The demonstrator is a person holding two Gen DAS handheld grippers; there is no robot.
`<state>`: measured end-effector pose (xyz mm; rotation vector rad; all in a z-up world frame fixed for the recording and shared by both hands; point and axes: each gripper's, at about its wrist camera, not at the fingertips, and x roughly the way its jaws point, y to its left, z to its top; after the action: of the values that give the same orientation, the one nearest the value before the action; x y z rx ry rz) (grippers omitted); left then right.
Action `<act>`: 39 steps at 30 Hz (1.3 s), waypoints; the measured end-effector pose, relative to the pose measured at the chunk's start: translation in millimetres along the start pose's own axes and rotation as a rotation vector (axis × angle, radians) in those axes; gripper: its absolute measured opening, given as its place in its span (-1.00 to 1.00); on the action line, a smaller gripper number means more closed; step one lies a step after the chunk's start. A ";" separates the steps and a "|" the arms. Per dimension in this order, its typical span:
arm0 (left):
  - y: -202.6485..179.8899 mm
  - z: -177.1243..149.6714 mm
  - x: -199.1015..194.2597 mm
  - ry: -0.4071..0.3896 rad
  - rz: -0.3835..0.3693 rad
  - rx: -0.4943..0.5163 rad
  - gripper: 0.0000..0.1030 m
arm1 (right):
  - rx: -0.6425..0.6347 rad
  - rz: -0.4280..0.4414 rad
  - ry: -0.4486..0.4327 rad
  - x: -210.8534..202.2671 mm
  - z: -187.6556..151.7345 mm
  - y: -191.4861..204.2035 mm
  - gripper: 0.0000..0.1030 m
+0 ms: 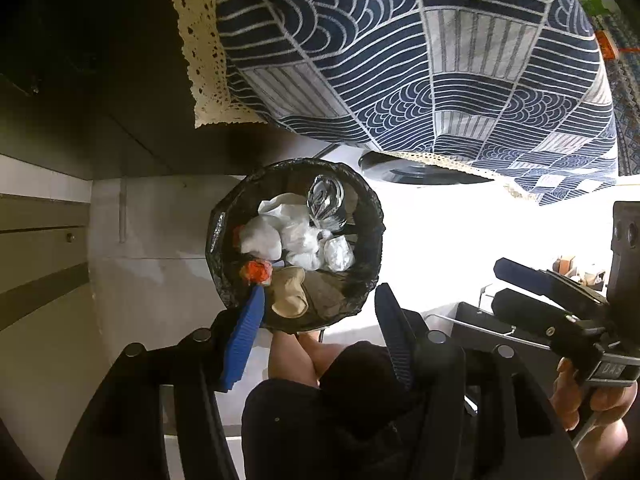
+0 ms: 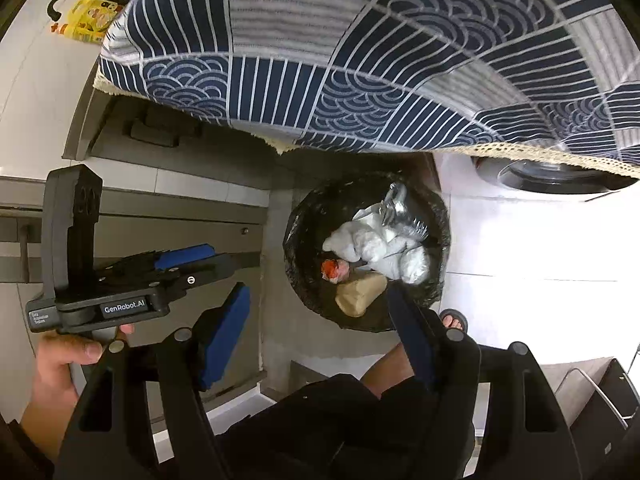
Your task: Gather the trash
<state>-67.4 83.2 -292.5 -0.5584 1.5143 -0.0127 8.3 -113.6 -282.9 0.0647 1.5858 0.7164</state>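
A round trash bin with a black liner (image 1: 362,200) stands on the floor below both grippers; it also shows in the right wrist view (image 2: 298,236). It holds white crumpled paper (image 1: 300,236), a crushed clear bottle (image 1: 326,196), an orange-red wrapper (image 1: 258,272) and a tan crumpled piece (image 1: 290,292). My left gripper (image 1: 320,300) is open and empty above the bin's near rim. My right gripper (image 2: 318,304) is open and empty, above and just left of the bin. Each gripper shows in the other's view: the right one (image 1: 508,284), the left one (image 2: 192,258).
A table with a navy patterned cloth (image 1: 400,60) with lace trim overhangs the far side of the bin. A washing machine door (image 2: 560,178) is behind on the right. Grey cabinets (image 2: 160,208) are to the left. My legs and sandalled foot (image 2: 454,320) are near the bin.
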 end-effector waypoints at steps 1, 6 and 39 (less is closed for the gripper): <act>-1.1 -0.1 -2.5 -0.003 -0.001 0.000 0.08 | 0.001 -0.004 -0.009 -4.9 -0.2 -0.1 0.38; -10.4 -2.2 -23.1 -0.035 -0.006 0.000 0.08 | 0.007 -0.019 -0.067 -34.3 -2.5 0.5 0.46; -185.2 -44.9 -248.1 -0.589 0.103 0.162 0.87 | -0.158 -0.102 -0.671 -340.2 -27.9 3.6 0.90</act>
<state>-68.6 -8.2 6.7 -0.3131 0.9539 0.1001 38.6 -273.3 17.3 0.0961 0.8832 0.6484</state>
